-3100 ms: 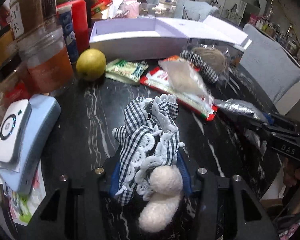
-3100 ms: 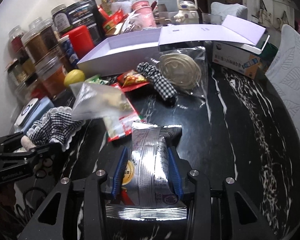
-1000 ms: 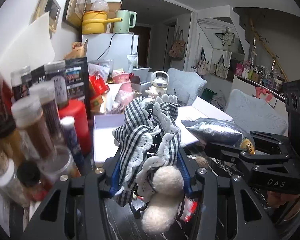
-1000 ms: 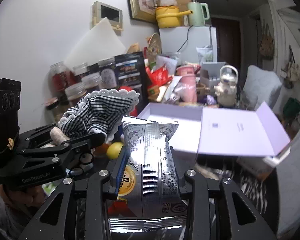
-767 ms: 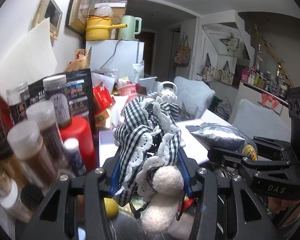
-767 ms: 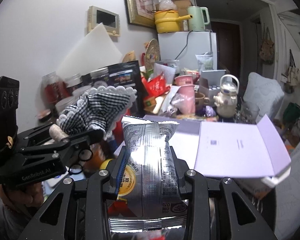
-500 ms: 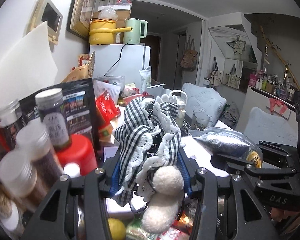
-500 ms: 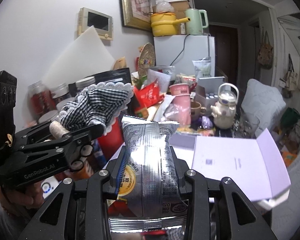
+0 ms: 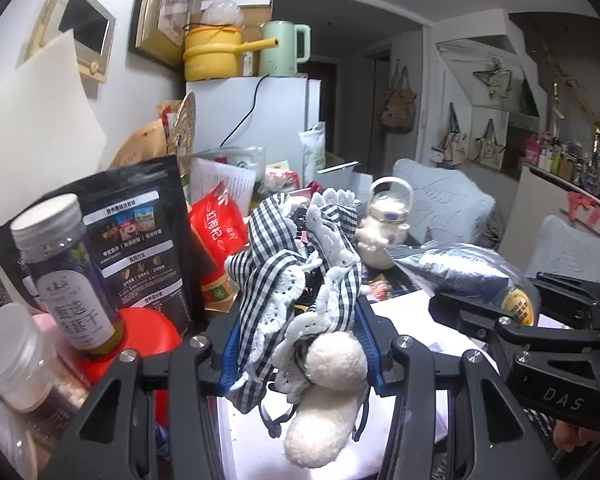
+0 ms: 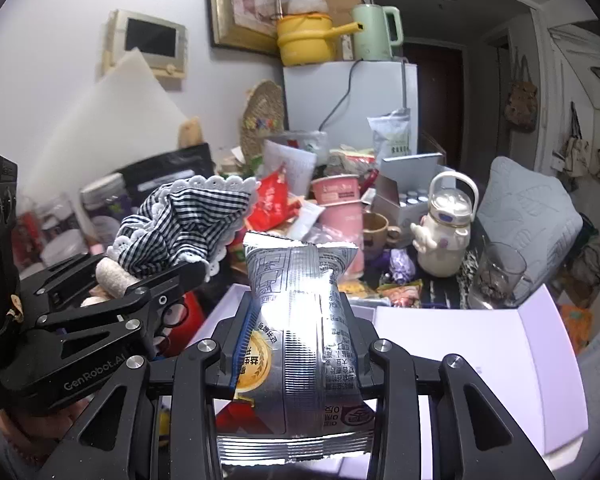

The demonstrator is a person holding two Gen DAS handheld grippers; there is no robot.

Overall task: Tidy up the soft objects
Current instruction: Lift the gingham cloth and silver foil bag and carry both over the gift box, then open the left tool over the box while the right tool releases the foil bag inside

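Cluttered kitchen shelves fill my left wrist view, with one yellow pot and one green kettle on the fridge. Since three seconds ago I've lifted off the black marble table, which has dropped out of sight. My left gripper is clenched on the gingham cloth, black-and-white check with white lace trim and two woolly white pom-poms hanging at its base. It's held over the white box. On my right, the other claw carries one silver packet.

Over to the right wrist view: my right gripper grips the silver snack packet upright, crimped top edge up, gold seal on its lower left. Below sits the lavender open box, though I can't quite tell whether the packet hangs over its tray. One white teapot stands behind.
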